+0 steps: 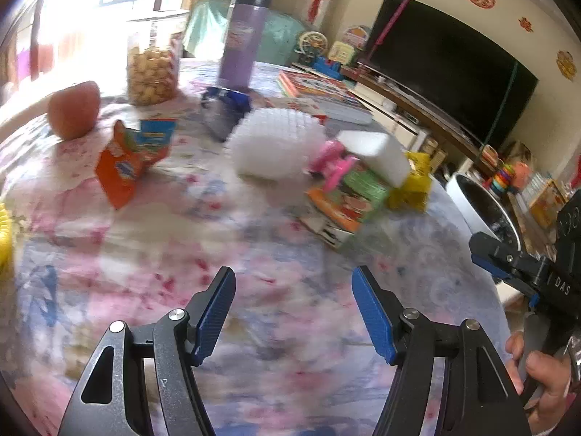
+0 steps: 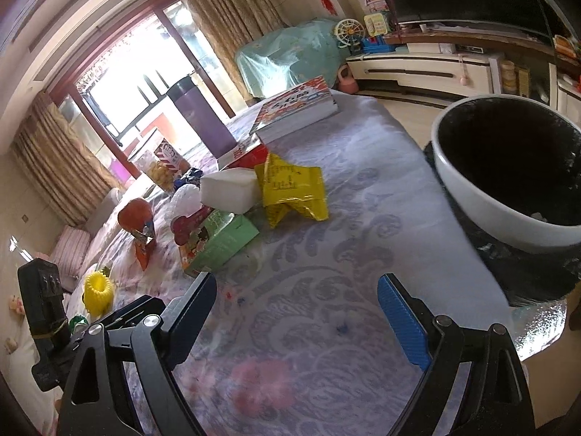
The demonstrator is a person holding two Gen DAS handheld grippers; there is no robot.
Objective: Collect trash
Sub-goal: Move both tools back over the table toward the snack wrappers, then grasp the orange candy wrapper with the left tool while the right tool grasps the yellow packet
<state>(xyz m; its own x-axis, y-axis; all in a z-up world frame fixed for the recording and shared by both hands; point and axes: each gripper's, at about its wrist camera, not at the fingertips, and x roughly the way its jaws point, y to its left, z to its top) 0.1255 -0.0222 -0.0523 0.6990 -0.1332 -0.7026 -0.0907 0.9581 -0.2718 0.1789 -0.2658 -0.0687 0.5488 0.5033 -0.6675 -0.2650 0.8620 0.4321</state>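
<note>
Crumpled yellow foil wrapper [image 2: 290,189]: lies mid-tabletop, beside the white foam block [image 2: 228,189]. White round bin [image 2: 483,196]: stationed off the tabletop's right edge for disposal. Left gripper [image 1: 294,312], right gripper [image 2: 294,321]: fingers spread, nothing held.

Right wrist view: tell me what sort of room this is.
Most likely a home living room: a large dark television on a low media cabinet, curtains beside a balcony door, and a cloth-covered table strewn with snack packets and books.
</note>
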